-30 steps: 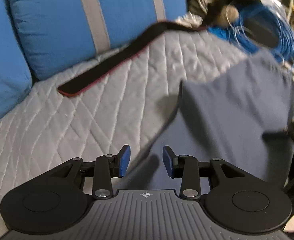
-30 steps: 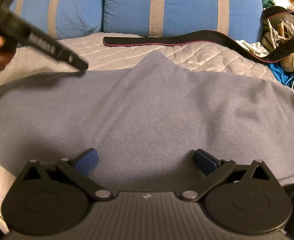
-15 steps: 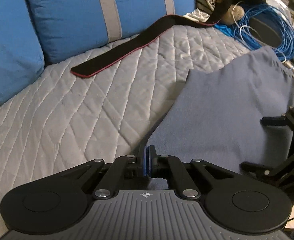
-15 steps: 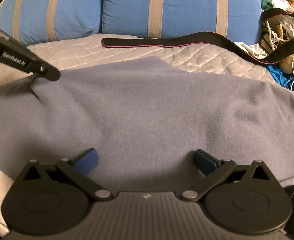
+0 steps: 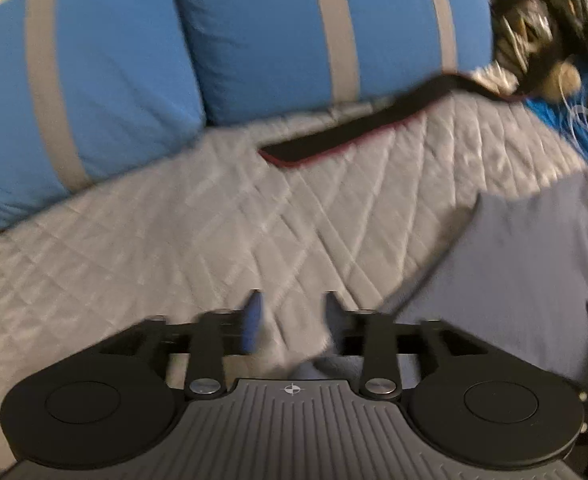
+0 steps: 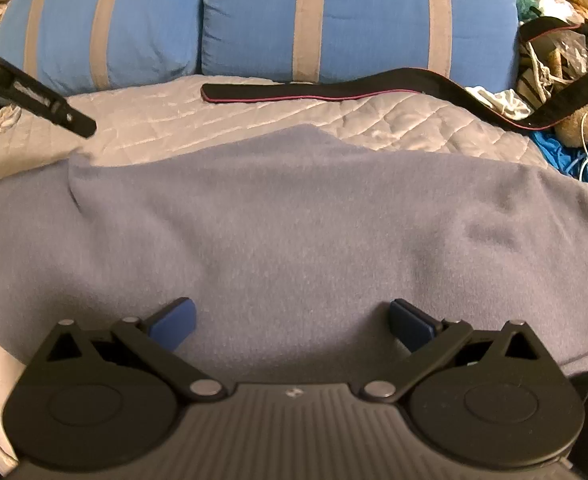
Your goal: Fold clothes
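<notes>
garment: grey fleece garment (image 6: 294, 220) spread on quilted bed (image 5: 214, 240) | handling: soft, limp, light; pinch edge or corner | left gripper (image 5: 292, 320) parted, empty | right gripper (image 6: 292, 320) wide, empty

Matt fleecy grey cloth (image 6: 294, 220) on stitched, faintly glossy quilt (image 6: 393, 120)

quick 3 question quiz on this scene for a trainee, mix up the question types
1. True or false: the right gripper is shut on the grey cloth.
2. The black strap lies: A) on the cloth, B) on the quilt before the blue cushions, C) in the left gripper.
3. Fill in: the left gripper's jaws are ____.

Key: 1 false, the jaws stand wide apart; 2 B; 3 open.
</notes>
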A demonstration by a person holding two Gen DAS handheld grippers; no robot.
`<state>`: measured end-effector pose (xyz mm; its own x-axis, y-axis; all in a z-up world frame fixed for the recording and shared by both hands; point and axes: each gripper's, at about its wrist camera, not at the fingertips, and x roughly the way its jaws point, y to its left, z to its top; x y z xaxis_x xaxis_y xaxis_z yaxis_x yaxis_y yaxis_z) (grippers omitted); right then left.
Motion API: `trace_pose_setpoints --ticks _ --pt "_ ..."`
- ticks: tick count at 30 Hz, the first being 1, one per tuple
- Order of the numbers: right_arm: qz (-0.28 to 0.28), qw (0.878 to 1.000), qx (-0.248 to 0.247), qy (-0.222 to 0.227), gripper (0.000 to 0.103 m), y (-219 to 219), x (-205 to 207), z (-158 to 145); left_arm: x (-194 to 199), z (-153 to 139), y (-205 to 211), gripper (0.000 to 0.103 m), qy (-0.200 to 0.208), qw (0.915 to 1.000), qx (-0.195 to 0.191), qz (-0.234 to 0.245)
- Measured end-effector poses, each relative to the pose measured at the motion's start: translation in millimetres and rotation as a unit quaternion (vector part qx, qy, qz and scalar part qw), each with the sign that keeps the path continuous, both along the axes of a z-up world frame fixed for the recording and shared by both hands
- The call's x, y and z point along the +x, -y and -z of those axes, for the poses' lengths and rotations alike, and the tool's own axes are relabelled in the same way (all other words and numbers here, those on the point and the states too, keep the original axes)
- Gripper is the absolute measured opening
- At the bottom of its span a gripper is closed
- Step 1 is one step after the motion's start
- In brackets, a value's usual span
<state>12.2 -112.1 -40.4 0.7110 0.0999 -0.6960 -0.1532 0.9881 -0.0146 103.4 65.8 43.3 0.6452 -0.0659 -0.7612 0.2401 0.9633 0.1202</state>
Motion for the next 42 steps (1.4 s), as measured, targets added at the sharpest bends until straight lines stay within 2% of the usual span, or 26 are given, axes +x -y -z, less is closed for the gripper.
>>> trace_pose_setpoints --ticks 5,11,14,18,22,24,26,28,29,33,35,36,37,39,40,42 --pt "0.003 1.000 0.008 0.014 0.102 2 -5 -5 -21 -18 -5 0.045 0.019 0.9997 0.009 -0.008" --pt "0.006 0.999 0.018 0.031 0.102 4 -11 -11 -35 -24 -6 0.045 0.028 0.9988 0.039 0.001" --pt "0.008 0.999 0.023 0.040 0.102 5 -14 -15 -36 -25 -10 0.045 0.026 0.9986 0.040 -0.023" --pt "0.007 0.998 0.028 0.053 0.102 7 -21 -20 -49 -34 -18 0.045 0.048 0.9972 0.017 -0.054" --pt "-0.003 0.997 0.026 0.069 0.102 4 -31 -27 -75 -46 -32 0.048 0.088 0.9921 0.001 -0.090" --pt "-0.014 0.997 0.023 0.078 0.102 0 -37 -31 -91 -48 -43 0.057 0.099 0.9886 -0.016 -0.113" --pt "-0.027 0.996 0.020 0.088 0.102 -4 -43 -34 -107 -49 -54 0.058 0.104 0.9851 -0.037 -0.132" --pt "-0.044 0.994 0.019 0.095 0.102 -10 -50 -37 -122 -46 -58 0.058 0.102 0.9859 -0.051 -0.122" --pt "-0.054 0.994 0.018 0.098 0.102 -14 -53 -39 -130 -42 -56 0.058 0.099 0.9876 -0.046 -0.112" --pt "-0.105 0.988 0.006 0.115 0.102 -34 -69 -44 -160 -24 -37 0.058 0.101 0.9930 0.012 -0.060" --pt "-0.138 0.982 -0.018 0.130 0.102 -47 -80 -45 -177 -13 -24 0.059 0.111 0.9920 0.056 -0.025" --pt "-0.149 0.979 -0.037 0.137 0.102 -54 -83 -42 -186 -7 -15 0.059 0.121 0.9886 0.090 0.005" --pt "-0.160 0.975 -0.057 0.143 0.102 -60 -87 -39 -196 1 -4 0.059 0.134 0.9815 0.130 0.043" --pt "-0.181 0.966 -0.097 0.156 0.102 -73 -93 -34 -213 17 13 0.061 0.161 0.9592 0.208 0.104" --pt "-0.192 0.961 -0.116 0.162 0.102 -79 -97 -31 -218 24 19 0.061 0.169 0.9481 0.239 0.124" --pt "-0.213 0.949 -0.156 0.174 0.102 -92 -104 -26 -223 35 28 0.061 0.174 0.9322 0.279 0.151"
